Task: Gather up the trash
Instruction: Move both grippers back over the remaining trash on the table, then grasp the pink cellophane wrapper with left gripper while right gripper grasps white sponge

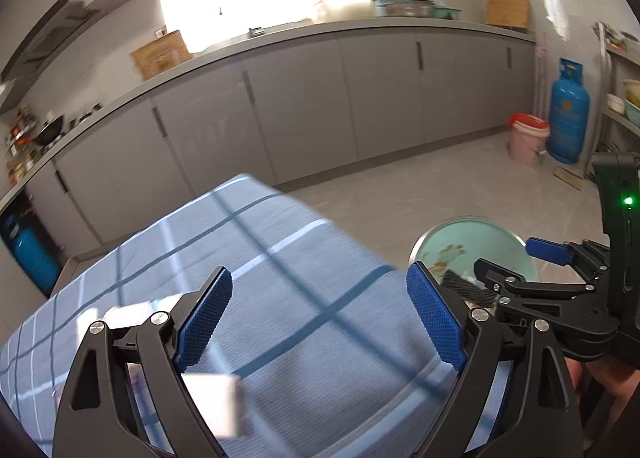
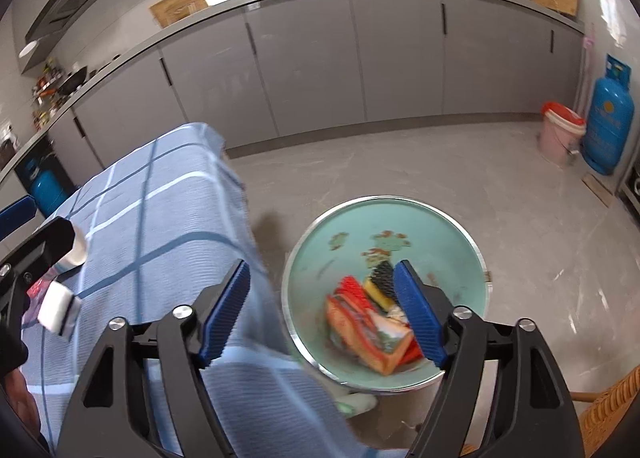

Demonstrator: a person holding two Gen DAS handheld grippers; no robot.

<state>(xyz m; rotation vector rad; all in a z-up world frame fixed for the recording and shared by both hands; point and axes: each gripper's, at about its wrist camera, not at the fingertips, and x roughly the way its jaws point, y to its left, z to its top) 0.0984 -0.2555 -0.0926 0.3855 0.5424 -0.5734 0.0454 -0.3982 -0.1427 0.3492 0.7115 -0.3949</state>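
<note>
Both grippers, left [image 1: 320, 322] and right [image 2: 322, 314], spread wide, holding nothing. Trash wrappers [image 2: 368, 334] already down in the green bin [image 2: 460, 226]. White scraps [image 1: 216, 406] left on the blue tablecloth [image 1: 300, 258] (light, soft, probably crumply): best pinched gently across the middle.

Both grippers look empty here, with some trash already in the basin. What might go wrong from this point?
1. The white blocks left on the checked cloth are badly blurred, so a grasp may be misjudged.
2. The left gripper and right gripper are close together and might collide.
3. The basin sits beside the table edge; a hasty drop could land on the floor.
</note>
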